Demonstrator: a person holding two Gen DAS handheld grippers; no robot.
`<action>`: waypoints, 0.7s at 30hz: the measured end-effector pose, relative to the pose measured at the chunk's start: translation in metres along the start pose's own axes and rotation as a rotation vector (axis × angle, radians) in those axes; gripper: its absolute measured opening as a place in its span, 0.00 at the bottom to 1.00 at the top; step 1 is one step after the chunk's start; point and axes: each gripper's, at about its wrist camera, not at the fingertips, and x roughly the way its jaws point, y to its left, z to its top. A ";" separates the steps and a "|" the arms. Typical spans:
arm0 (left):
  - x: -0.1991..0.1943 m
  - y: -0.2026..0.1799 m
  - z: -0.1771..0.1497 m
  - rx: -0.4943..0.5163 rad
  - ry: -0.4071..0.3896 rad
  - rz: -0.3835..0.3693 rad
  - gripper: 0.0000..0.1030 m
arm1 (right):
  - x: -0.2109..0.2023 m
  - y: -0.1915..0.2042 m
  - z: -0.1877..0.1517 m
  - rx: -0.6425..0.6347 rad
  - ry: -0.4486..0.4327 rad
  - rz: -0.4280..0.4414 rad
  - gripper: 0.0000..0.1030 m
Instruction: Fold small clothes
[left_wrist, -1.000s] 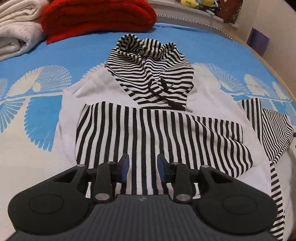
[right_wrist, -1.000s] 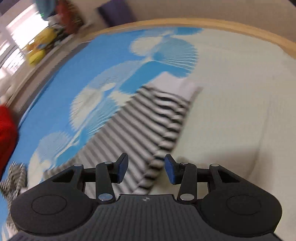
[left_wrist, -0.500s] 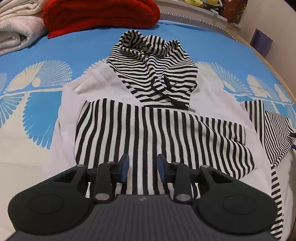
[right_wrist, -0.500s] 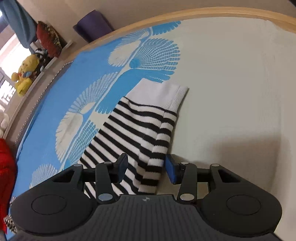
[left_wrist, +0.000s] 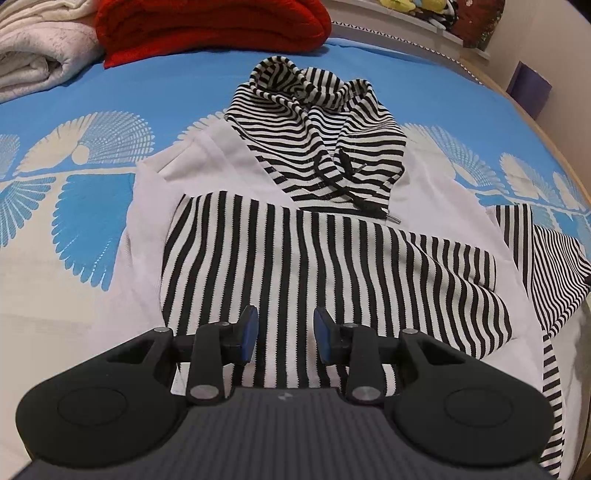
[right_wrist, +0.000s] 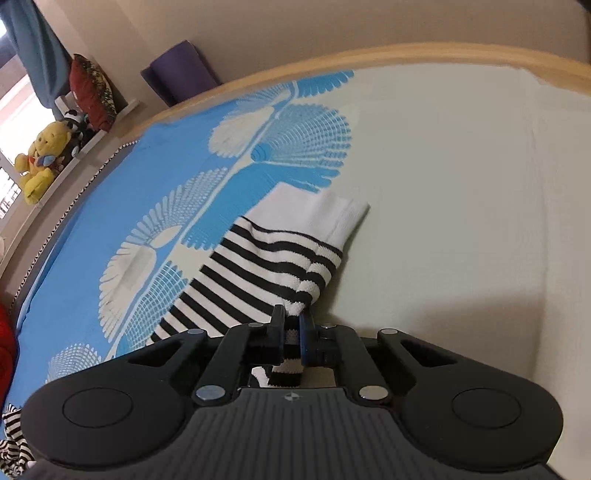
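A small white hoodie (left_wrist: 229, 177) with a black-and-white striped hood (left_wrist: 325, 125) lies flat on the bed. One striped sleeve (left_wrist: 332, 266) is folded across its chest. My left gripper (left_wrist: 285, 332) is open and empty, just above the near edge of that folded sleeve. The other striped sleeve (right_wrist: 266, 266), with a white cuff (right_wrist: 317, 210), stretches out over the bed in the right wrist view. My right gripper (right_wrist: 291, 328) is shut on the edge of this sleeve, a little behind the cuff.
A blue and cream patterned bedspread (left_wrist: 92, 192) covers the bed. A red blanket (left_wrist: 210, 26) and a folded white blanket (left_wrist: 33, 48) lie at the far side. A wooden bed rim (right_wrist: 424, 55), a shelf with a yellow plush toy (right_wrist: 44, 158) and a purple roll (right_wrist: 181, 74) border it.
My right gripper moved in over the outstretched sleeve and closed on its edge. My left gripper drifted slightly and stayed open.
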 end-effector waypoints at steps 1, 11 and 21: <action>0.000 0.001 0.000 -0.003 -0.001 -0.001 0.35 | -0.002 0.003 0.000 -0.013 -0.010 0.000 0.06; -0.005 0.011 0.005 -0.041 -0.007 -0.008 0.35 | -0.032 0.060 -0.011 -0.253 -0.123 -0.010 0.05; -0.014 0.048 0.014 -0.149 -0.033 0.006 0.35 | -0.195 0.214 -0.168 -1.089 0.045 0.912 0.08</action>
